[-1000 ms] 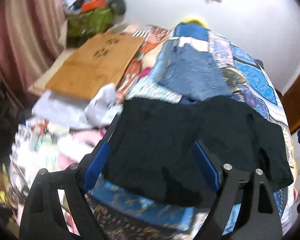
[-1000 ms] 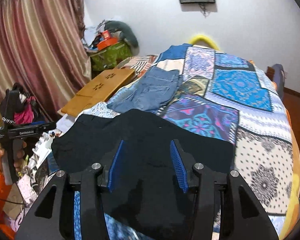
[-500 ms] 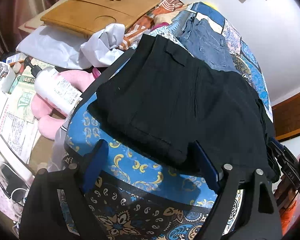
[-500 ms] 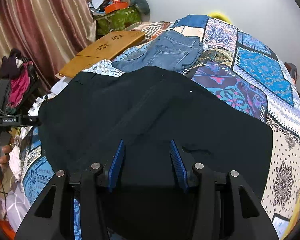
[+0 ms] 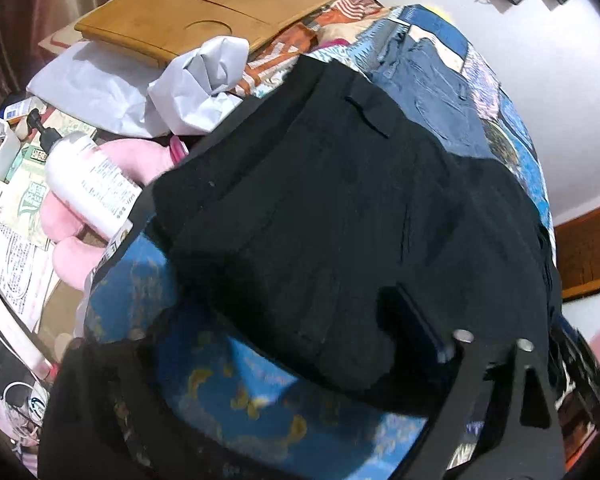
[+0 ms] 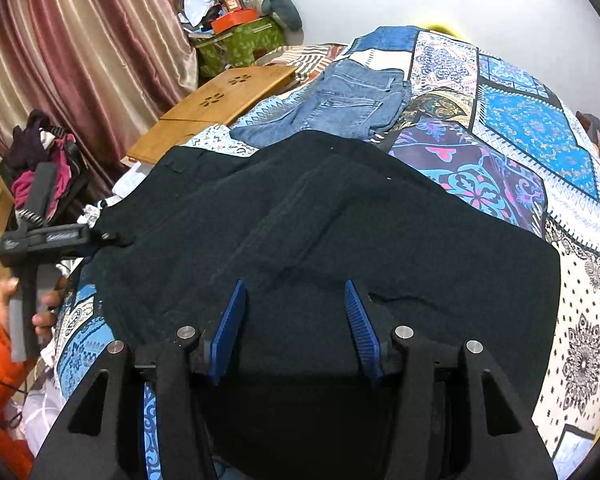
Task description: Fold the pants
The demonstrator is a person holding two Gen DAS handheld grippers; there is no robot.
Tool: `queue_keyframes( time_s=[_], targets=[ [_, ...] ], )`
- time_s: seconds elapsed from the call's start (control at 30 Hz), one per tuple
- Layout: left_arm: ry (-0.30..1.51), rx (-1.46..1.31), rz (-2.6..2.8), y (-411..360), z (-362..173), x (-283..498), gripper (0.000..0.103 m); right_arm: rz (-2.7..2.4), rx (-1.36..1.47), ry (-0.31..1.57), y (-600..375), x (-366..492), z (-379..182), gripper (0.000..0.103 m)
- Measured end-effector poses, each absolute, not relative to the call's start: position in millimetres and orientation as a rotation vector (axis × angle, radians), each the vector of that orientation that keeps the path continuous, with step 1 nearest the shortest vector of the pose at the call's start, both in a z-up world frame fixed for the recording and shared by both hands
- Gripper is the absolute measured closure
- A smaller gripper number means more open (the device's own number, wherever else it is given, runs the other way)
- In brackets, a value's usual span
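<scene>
1. Patchwork bedspread (image 6: 532, 128) covers the bed; the black pants (image 6: 300, 216) lie spread across its near end, one side reaching the bed's left edge, with folded blue jeans (image 6: 352, 108) just beyond them.
2. Compared with a second ago, both cameras sit lower and closer to the cloth, so the black fabric fills most of each view; I judge this as the approach to grab an edge for a fold.
3. Left gripper (image 5: 284, 340) is blurred, its jaws spread wide but closing, straddling the pants' near edge where it meets the blue sheet; no pinch shows yet.
4. Right gripper (image 6: 296, 320) has its blue pads partly apart and opening, over the dark cloth without clamping it.
5. Room: open quilt lies to the right and beyond; the left side is crowded by a bottle (image 5: 88, 184), white paper (image 5: 196, 92) and a wooden tray (image 5: 204, 4), so folding toward the bed's middle looks safer.
</scene>
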State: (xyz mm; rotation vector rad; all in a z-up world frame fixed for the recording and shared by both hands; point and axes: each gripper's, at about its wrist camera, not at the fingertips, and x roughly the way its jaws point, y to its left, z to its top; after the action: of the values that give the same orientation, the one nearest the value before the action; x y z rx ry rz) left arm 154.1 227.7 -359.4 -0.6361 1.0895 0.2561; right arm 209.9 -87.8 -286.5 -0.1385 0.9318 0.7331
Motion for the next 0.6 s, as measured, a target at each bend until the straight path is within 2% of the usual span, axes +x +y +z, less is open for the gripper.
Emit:
queue_keyframes(
  time_s=[0.03, 0.07, 0.1, 0.23, 0.33, 0.6],
  targets=[
    [1.084, -0.629, 0.266, 229, -359, 156, 0.039, 0.737, -0.133, 0.933, -88, 210, -286, 0.055],
    [1.081, -0.628, 0.268, 230, -359, 156, 0.045, 0.738, -0.129, 0.933, -89, 211, -287, 0.055],
    [1.076, -0.632, 0.275, 232, -359, 156, 0.057, 0.740, -0.123, 0.934, -89, 211, -287, 0.055],
    [1.060, -0.621, 0.241, 231, -354, 155, 0.077, 0.743, -0.117, 0.934, -89, 212, -287, 0.055],
    [1.041, -0.551, 0.250, 222, -343, 158, 0.081, 0.740, -0.103, 0.937, -90, 212, -286, 0.055],
    [0.931, -0.441, 0.216, 208, -286, 159, 0.085, 0.693, -0.020, 0.890, -115, 206, -263, 0.055]
  ],
)
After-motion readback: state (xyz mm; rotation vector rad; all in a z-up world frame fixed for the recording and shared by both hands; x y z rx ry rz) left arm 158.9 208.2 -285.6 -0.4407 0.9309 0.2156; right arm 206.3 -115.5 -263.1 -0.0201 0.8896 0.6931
